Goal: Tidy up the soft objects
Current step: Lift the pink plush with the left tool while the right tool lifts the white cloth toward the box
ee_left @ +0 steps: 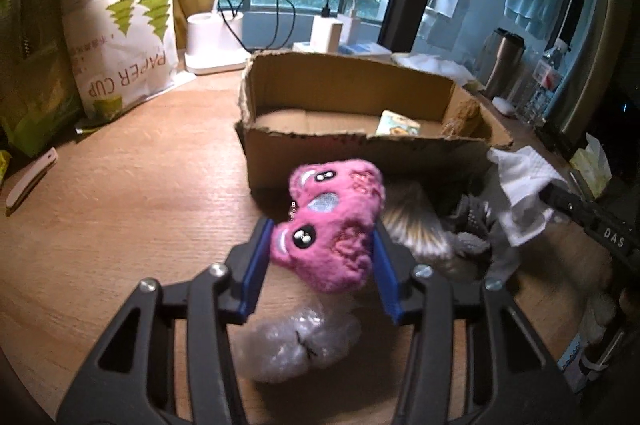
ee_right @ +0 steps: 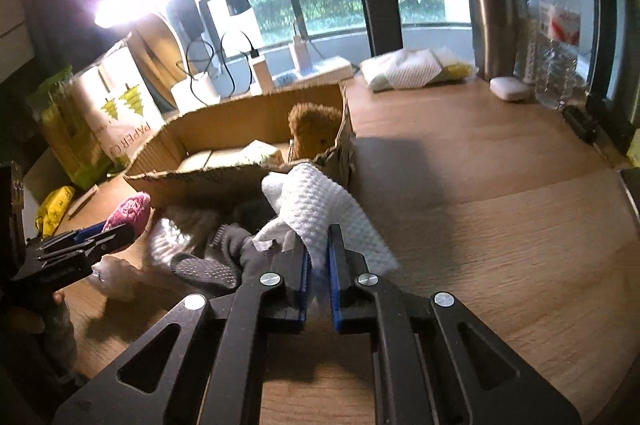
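Left gripper [ee_left: 322,253] first: its blue pads [ee_left: 256,265] are squeezed in on the pink plush toy [ee_left: 332,225], which sits between them with its lower body pinched and its upper half poking forward, clear of the wooden desk [ee_left: 140,193]. That toy looks feather-light and squashy; I'd judge a grip across the thick middle, as here, is the safest, since the fuzz gives and a shallow bite at an edge could slip off.

Over to the right gripper [ee_right: 318,265]: jaws nearly together, clamped on a fold of white waffle-textured cloth [ee_right: 316,209]. The cloth drapes limply ahead of the fingers, so it will trail and sag; a bunched fold is the place to take it, and that is what the pads have.

Just beyond both tools lies the remaining heap: a grey dotted glove [ee_right: 208,265], something striped and furry [ee_left: 416,225], and a crinkly clear plastic bundle [ee_left: 296,341] under the left fingers. All soft, all light by the look of them.

Then the cardboard box [ee_left: 360,149], open-topped with ragged edges, right behind the heap. Inside, a brown teddy bear [ee_right: 312,129] stands in the right-hand corner, and a small flat printed packet [ee_left: 398,127] lies on the floor beside it. The rest of its floor shows bare, so I reckon both held pieces can drop in without crowding.
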`<state>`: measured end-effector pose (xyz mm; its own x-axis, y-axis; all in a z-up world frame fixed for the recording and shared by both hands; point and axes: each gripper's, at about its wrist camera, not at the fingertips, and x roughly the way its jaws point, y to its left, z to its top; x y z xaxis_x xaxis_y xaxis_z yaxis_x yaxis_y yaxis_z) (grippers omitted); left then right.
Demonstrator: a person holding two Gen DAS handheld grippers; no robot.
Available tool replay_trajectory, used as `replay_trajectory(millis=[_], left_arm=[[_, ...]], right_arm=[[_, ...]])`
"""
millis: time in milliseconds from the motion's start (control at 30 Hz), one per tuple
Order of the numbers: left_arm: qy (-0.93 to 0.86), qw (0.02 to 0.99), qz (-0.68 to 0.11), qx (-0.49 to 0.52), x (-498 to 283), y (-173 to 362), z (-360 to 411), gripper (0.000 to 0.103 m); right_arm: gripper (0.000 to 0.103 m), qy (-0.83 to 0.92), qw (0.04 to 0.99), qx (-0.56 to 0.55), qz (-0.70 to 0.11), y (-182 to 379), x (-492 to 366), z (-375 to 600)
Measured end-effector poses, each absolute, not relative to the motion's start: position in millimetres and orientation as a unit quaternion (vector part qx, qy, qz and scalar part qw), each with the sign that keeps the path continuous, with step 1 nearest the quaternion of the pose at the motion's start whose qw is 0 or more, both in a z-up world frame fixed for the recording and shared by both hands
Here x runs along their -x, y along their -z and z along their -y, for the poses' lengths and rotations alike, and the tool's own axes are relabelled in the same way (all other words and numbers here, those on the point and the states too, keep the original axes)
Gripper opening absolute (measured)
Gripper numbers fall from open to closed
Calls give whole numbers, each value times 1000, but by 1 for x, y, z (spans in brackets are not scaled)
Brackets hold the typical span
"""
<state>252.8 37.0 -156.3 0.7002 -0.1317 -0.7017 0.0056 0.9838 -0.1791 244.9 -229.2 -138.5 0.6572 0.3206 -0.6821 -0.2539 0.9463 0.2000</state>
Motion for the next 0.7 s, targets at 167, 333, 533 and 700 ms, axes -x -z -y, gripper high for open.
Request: replay_trajectory(millis=[167,333,533,700], left_arm=[[42,923,-374,79,-244,146,-34,49],[45,927,-363,78,-236,135,-33,49],[46,934,-347,75,-229,119,-34,49],[47,940,-332,70,-227,104,-34,49]], right_arm=[[10,-155,918,-43,-363,125,-235,235],[10,-157,924,-41,-348,113,-226,236],[10,-155,932,-38,-325,95,-218,240],[10,-154,938,-34,-307,80,-214,242]])
